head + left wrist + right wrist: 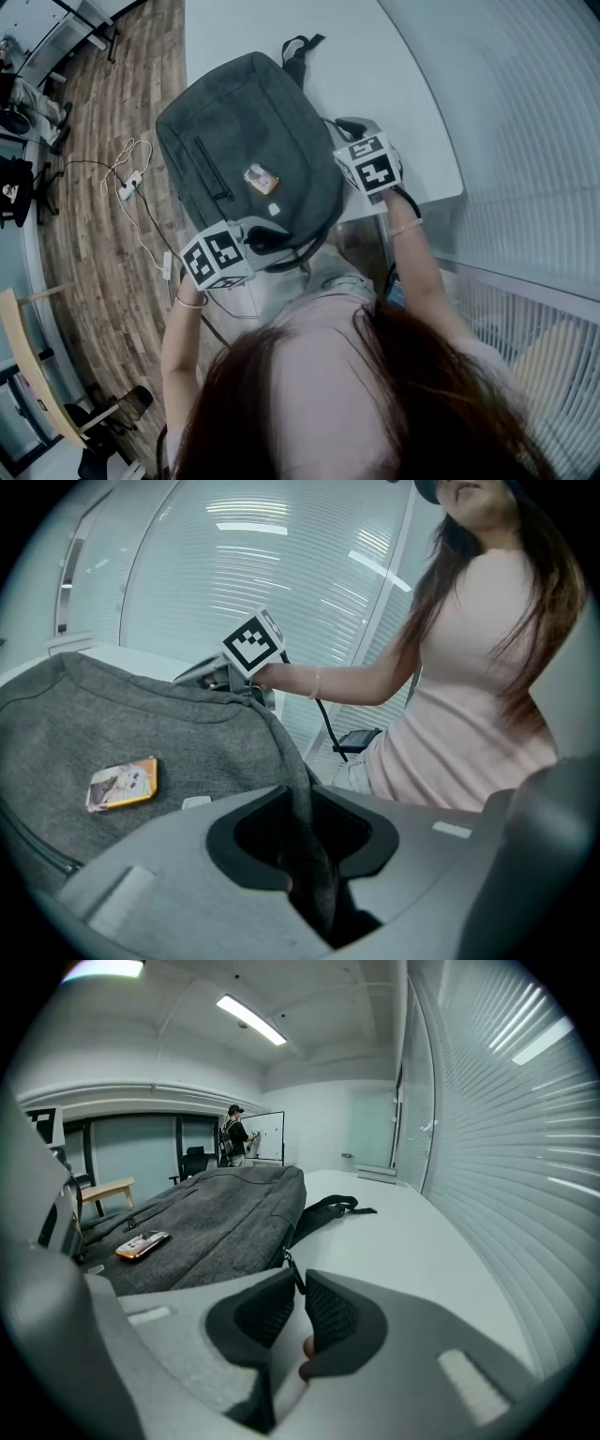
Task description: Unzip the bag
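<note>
Looking down at a dark grey bag (248, 150) lying flat on a white table (403, 75), carry strap (302, 45) poking out at 12 o'clock, near end reaching the table's 6 o'clock edge. Got a small orange-rimmed card (261, 178) sitting on top, a bit off the middle toward 5 o'clock.

As for the left gripper (298, 806): parked at the bag's 6 o'clock end and clamped on a fold of the grey fabric, filling the gap and touching both pads. As for the right gripper (300, 1283): over at the bag's 3 o'clock edge, jaws nearly together, pinching the little dark zipper pull (296, 1272) right at the side seam. Can also spot a bare fingertip (304, 1346) peeking out just under those pads.

Off the table toward 9 o'clock: wood floor (94, 281) with a white cable (141, 220) trailing to a power strip (129, 185). Ribbed glass wall (525, 141) running along the 3 o'clock side. Way back in the right gripper view, around 11 o'clock, a person (234, 1133) standing near an office chair (195, 1162) and a wooden bench (103, 1190).
</note>
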Action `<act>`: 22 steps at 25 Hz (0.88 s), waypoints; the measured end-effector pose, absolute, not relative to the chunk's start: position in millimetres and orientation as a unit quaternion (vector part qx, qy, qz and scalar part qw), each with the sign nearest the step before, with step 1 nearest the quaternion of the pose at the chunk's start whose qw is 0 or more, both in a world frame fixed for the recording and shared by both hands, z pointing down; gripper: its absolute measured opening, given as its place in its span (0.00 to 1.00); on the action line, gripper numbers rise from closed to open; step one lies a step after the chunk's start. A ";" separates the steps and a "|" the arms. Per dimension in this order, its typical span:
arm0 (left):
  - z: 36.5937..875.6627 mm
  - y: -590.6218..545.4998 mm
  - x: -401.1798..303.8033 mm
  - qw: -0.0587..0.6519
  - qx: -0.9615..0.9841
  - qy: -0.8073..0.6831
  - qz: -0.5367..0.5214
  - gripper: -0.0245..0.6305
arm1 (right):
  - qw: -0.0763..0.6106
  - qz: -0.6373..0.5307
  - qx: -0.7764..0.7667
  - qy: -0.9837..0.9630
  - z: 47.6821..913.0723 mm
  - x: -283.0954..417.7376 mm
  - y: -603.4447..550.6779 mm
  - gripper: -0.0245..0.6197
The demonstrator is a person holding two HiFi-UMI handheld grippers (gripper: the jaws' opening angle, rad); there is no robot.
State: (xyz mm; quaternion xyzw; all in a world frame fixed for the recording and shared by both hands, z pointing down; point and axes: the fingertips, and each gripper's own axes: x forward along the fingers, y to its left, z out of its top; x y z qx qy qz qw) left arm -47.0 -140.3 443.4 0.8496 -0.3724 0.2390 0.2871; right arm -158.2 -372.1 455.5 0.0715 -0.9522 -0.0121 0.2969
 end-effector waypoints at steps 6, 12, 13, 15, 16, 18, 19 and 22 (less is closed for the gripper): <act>433.7 -141.5 -52.1 0.279 0.832 -0.417 0.235 0.18 | 0.281 -0.009 0.057 -0.958 450.7 -150.4 -371.6 0.10; 424.2 -139.7 -50.9 0.283 0.812 -0.453 0.237 0.18 | 0.243 0.005 0.037 -0.969 433.2 -141.9 -356.4 0.09; 420.9 -139.2 -50.9 0.285 0.807 -0.461 0.234 0.18 | 0.237 0.006 0.035 -0.971 429.6 -139.6 -353.3 0.09; 414.4 -139.1 -52.6 0.284 0.798 -0.483 0.221 0.17 | 0.226 0.011 0.031 -0.974 421.3 -135.5 -347.2 0.09; 410.5 -139.7 -55.3 0.281 0.793 -0.497 0.212 0.15 | 0.221 0.014 0.029 -0.975 416.8 -133.9 -344.6 0.09; 402.4 -141.6 -65.5 0.271 0.781 -0.528 0.193 0.13 | 0.206 0.014 0.029 -0.978 407.1 -132.9 -341.7 0.09; 398.8 -142.5 -71.4 0.265 0.775 -0.543 0.185 0.13 | 0.197 0.013 0.031 -0.980 402.1 -133.1 -340.9 0.08; 389.3 -143.2 -84.7 0.249 0.757 -0.582 0.161 0.12 | 0.175 0.012 0.037 -0.984 390.3 -132.0 -334.8 0.06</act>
